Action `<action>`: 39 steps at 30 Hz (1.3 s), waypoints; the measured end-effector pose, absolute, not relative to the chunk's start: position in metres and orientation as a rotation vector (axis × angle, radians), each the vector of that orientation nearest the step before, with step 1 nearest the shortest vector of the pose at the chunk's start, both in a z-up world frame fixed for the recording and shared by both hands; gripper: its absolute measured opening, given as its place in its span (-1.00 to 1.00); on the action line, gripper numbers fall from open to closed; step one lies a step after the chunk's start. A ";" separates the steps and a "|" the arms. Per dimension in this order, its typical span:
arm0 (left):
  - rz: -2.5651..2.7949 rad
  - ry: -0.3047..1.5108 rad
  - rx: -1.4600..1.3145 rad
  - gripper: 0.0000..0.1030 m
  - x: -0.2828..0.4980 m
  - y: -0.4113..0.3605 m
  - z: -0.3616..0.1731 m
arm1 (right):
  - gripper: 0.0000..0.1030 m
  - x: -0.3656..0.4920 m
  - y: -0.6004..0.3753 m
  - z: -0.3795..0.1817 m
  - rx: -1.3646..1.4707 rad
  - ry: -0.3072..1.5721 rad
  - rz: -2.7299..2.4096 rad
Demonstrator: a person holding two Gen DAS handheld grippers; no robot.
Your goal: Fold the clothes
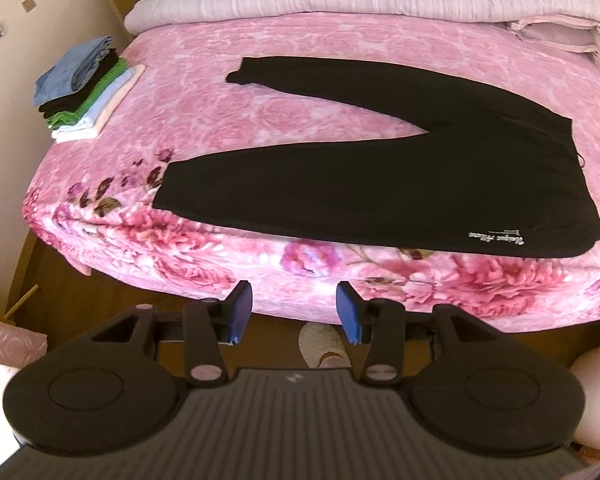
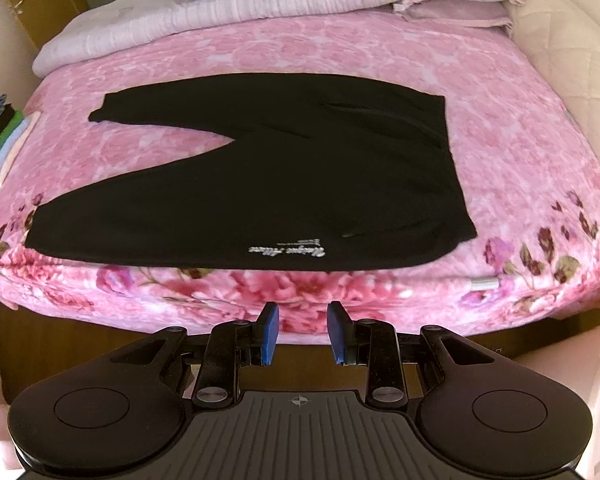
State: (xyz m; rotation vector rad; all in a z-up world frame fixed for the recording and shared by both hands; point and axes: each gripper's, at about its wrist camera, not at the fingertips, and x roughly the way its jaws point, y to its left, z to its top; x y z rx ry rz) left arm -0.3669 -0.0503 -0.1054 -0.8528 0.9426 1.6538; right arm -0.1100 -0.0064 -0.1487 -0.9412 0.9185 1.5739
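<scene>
We see a pair of black trousers (image 1: 380, 168) spread flat on the pink floral blanket (image 1: 260, 60) of a bed, its two legs splayed in a V toward nine o'clock and the waist end toward three o'clock. A small white logo (image 2: 286, 249) sits on the near leg, close to the blanket's front edge. In the left wrist view a stack of folded clothes (image 1: 84, 88) lies at ten o'clock from the trousers, well apart from them. A pale folded quilt (image 2: 260, 0) lies across the far end at twelve o'clock. Our left gripper (image 1: 295, 312) hangs off the bed's near edge at six o'clock, blue pads (image 1: 242, 310) apart, holding nothing. Our right gripper (image 2: 303, 332) hangs likewise, pads parted and bare.
</scene>
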 end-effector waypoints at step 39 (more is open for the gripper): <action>1.501 0.877 -0.729 -0.19 -0.319 0.025 -0.120 | -0.41 -0.003 0.032 -0.130 -0.563 0.825 1.499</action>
